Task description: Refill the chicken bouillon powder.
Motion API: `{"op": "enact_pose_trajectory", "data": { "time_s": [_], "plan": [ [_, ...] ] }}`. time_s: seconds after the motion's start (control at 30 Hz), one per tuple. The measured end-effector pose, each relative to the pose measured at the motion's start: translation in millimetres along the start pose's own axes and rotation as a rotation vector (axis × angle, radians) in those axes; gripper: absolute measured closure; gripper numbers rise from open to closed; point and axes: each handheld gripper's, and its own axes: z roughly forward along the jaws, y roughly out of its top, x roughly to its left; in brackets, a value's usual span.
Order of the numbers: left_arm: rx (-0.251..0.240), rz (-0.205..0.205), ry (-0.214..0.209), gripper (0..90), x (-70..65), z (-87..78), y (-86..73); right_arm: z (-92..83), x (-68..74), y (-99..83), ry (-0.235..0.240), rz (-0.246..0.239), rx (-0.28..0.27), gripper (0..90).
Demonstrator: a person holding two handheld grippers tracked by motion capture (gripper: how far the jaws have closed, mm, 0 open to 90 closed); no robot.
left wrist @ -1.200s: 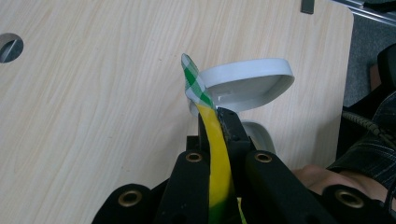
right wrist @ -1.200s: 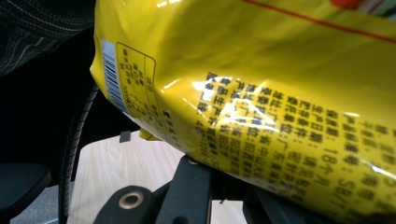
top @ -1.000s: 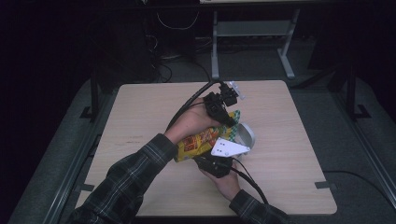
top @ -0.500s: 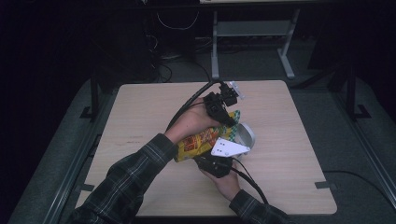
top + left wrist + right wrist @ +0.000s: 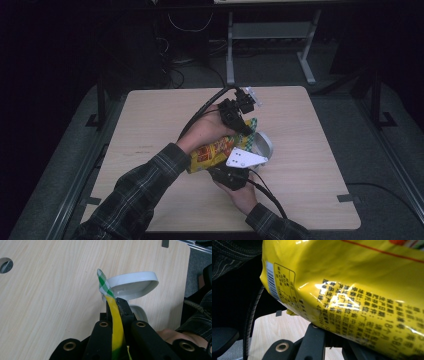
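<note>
From the high view, I held a yellow snack bag (image 5: 214, 156) up over the middle of the table (image 5: 150, 130), one gripper at each end. My left gripper (image 5: 243, 124) had the far end and my right gripper (image 5: 231, 169) the near end, I think so I could tip it toward the white bowl (image 5: 263, 145).

In the left gripper view, the black jaws pinched the bag's thin yellow edge (image 5: 116, 322), right above the bowl (image 5: 132, 285).

In the right gripper view, the bag (image 5: 352, 290) sat very close. The jaws looked squeezed on its bottom edge.
</note>
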Motion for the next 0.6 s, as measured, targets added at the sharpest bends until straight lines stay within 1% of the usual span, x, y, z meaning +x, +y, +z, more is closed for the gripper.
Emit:
{"op": "enact_pose_trajectory", "data": {
  "time_s": [0.33, 0.47, 0.6],
  "plan": [
    [-0.006, 0.002, 0.005, 89.5, 0.8, -1.3, -1.5, 1.4, 0.2, -0.5, 0.000, 0.004, -0.001, 89.9],
    [-0.008, -0.009, 0.005, 89.5, 2.0, -1.5, -1.7, 1.3, -0.2, 0.0, 0.007, 0.005, 0.001, 89.9],
    [-0.002, -0.005, 0.012, 89.6, 2.8, -2.4, -0.7, 0.8, -0.7, 0.7, 0.008, 0.004, -0.001, 89.9]
  ]
}}
